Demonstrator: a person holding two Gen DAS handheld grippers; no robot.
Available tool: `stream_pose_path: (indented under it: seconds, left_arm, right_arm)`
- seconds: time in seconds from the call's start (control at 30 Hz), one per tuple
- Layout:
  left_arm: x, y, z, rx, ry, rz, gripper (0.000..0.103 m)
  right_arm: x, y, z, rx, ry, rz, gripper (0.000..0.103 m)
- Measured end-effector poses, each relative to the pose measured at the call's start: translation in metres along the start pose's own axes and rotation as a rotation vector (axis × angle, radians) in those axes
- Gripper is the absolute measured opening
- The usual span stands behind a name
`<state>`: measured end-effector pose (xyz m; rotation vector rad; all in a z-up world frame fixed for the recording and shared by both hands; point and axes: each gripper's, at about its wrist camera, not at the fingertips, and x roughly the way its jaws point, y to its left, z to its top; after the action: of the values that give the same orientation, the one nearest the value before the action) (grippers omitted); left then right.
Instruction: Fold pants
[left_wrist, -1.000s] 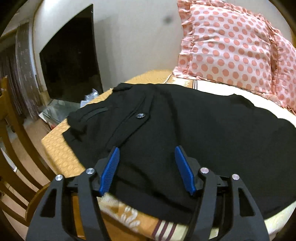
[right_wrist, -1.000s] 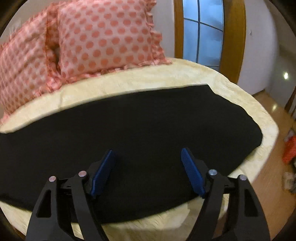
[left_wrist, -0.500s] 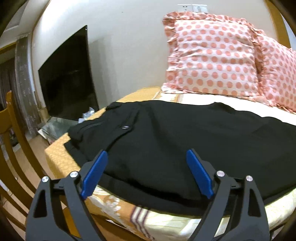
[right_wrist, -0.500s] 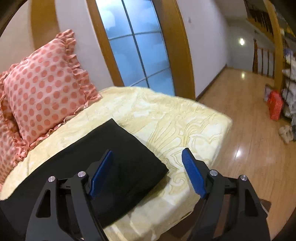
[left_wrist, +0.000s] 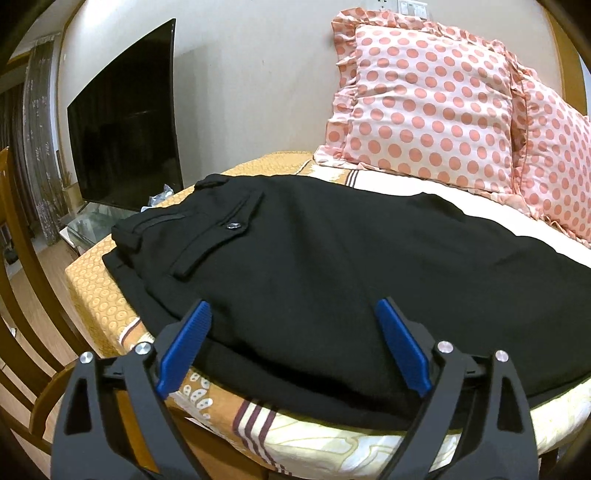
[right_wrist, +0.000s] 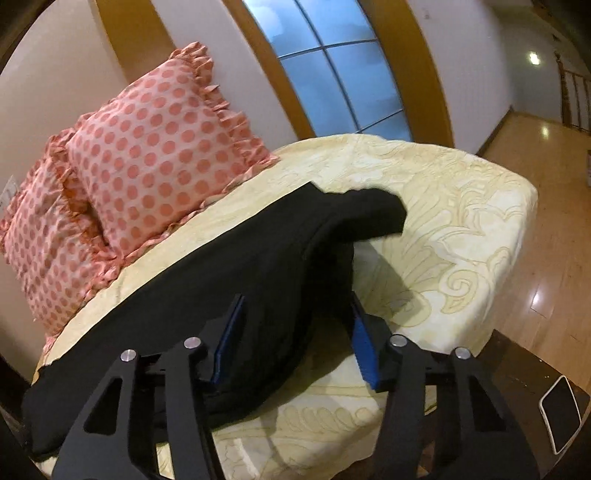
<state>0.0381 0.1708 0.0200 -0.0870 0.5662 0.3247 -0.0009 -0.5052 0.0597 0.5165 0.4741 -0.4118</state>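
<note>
Bed (left_wrist: 332, 443): black pants (left_wrist: 332, 266), pillows (left_wrist: 424, 103)

This is a home, a bedroom; there is a bed (right_wrist: 461, 206) with spotty pink pillows (left_wrist: 424, 103); a big black TV (left_wrist: 125, 140) leans by the wall; a window (right_wrist: 343, 70) has a wooden frame.

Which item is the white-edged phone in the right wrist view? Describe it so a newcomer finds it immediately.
Start at the bed with its pale yellow cover. Off its near corner stands a dark surface; the phone lies flat there, the only white-rimmed slab with a dark screen.

Pants (left_wrist: 332, 280) leg ends off-frame
</note>
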Motion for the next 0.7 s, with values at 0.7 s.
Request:
stream_pose_path:
  seconds: [0.7]
  left_arm:
    - [0.0, -0.001, -0.005, -0.019, 0.005, -0.004, 0.098]
  right_arm:
    - [-0.039, 0.16, 0.034, -0.199, -0.103, 0.399, 0.008]
